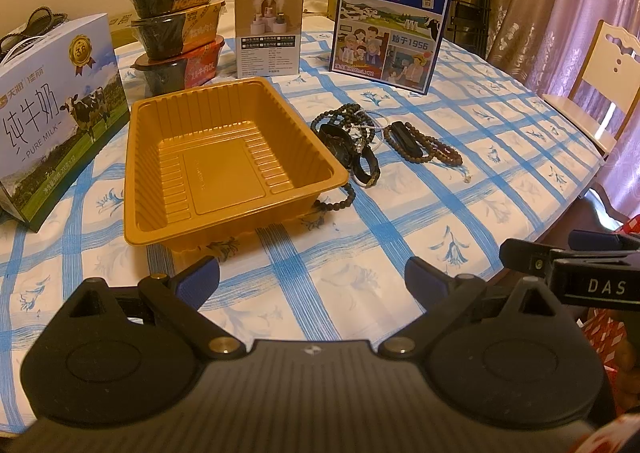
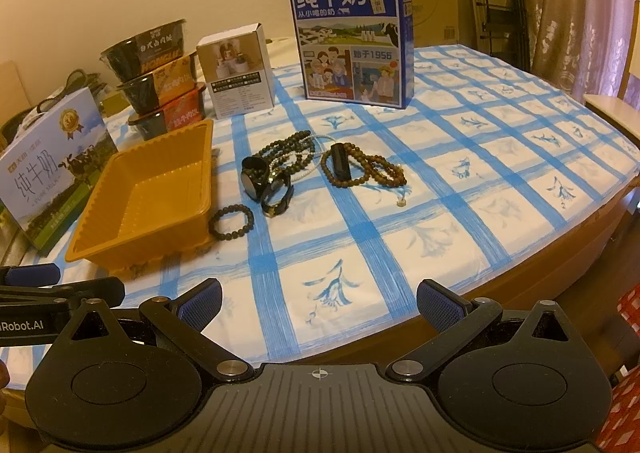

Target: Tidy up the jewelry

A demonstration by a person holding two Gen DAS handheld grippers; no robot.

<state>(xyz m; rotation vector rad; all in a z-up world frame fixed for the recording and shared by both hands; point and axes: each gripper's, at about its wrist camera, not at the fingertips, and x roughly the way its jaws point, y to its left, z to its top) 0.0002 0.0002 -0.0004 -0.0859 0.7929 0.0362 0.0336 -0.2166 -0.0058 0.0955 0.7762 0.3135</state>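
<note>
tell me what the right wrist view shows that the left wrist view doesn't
Only the right wrist view shows the small dark bead bracelet whole, lying by the tray's near corner; in the left view the tray hides most of it. Only the left wrist view shows the white chair. Both share the empty gold plastic tray, the jewelry pile, the blue milk carton, and open grippers: left gripper, right gripper.

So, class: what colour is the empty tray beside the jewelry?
Golden orange tray, clearest in the left wrist view.
</note>
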